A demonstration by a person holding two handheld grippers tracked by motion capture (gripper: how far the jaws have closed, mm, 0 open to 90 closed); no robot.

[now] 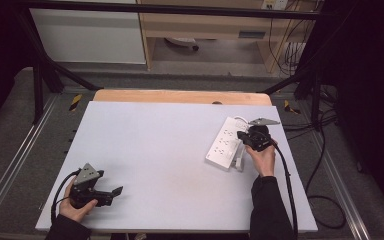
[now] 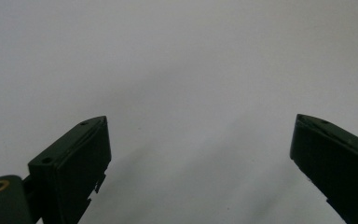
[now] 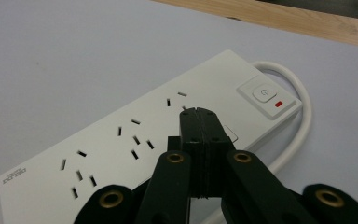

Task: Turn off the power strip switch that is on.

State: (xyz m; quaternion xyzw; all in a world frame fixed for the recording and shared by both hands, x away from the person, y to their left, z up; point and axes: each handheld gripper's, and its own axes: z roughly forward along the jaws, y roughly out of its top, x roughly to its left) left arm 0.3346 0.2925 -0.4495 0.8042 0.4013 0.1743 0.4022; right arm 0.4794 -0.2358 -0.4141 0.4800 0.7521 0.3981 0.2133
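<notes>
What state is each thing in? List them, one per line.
power strip: flat on the table, sockets empty.
power switch: red mark showing.
white cable: looped beside the strip.
right gripper: shut, over the strip.
left gripper: open, holding nothing.

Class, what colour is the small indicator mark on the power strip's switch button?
Red, on the white plastic power strip beside its square switch button; the right gripper view shows it best.

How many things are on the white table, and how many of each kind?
Power strip, white, with its white cable: 1
Grippers, black, one in each hand, left gripper with open jaws and right gripper with shut jaws over the strip: 2
Total: 3
</notes>
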